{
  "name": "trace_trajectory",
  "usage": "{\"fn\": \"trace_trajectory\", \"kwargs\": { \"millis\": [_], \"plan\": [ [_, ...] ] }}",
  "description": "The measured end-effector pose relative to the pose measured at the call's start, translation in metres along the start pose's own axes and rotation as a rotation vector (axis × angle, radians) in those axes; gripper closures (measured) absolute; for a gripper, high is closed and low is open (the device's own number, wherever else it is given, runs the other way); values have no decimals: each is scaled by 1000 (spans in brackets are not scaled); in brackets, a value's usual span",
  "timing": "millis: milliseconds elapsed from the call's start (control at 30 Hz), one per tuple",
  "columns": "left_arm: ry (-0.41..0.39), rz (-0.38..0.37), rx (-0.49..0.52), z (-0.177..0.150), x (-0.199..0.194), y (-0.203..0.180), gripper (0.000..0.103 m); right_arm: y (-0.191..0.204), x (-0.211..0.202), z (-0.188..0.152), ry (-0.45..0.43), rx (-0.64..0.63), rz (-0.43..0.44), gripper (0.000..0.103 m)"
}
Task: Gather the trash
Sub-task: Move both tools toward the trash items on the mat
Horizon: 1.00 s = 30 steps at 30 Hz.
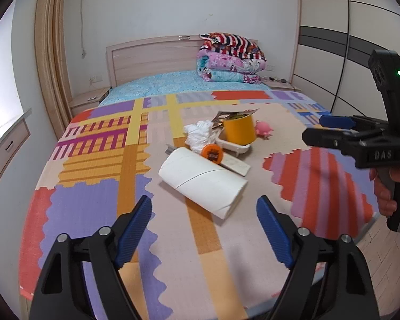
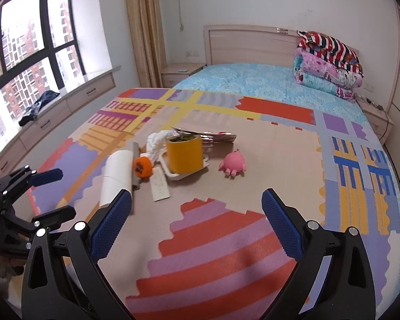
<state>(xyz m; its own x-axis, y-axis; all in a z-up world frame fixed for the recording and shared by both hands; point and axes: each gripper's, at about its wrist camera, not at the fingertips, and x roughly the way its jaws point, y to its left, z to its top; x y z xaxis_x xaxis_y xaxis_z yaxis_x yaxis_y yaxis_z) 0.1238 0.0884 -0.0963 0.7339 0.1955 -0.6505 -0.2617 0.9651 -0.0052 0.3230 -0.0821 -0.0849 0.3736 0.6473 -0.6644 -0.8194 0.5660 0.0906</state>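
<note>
Each hand-held gripper is built of black plastic arms joined by silver screws, with ribbed blue pads on the fingers (image 1: 136, 234). On the right hand-held gripper (image 1: 323, 129) the letters "DAS" and a green light are seen. Bare skin is shown on the right hand (image 1: 386, 194) around its grey handle.
</note>
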Motion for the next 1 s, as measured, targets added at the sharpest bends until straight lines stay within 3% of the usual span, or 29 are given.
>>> {"fn": "trace_trajectory", "kwargs": {
  "millis": [300,600,1000],
  "plan": [
    [27,19,-5,-7,27,5,31,-16,61,11,99,24,-28,16],
    [45,42,-53,-9,43,13,50,-29,91,16,127,91,-91,31],
    [47,17,-129,-7,44,5,50,-34,101,24,125,97,-144,36]
  ]
}}
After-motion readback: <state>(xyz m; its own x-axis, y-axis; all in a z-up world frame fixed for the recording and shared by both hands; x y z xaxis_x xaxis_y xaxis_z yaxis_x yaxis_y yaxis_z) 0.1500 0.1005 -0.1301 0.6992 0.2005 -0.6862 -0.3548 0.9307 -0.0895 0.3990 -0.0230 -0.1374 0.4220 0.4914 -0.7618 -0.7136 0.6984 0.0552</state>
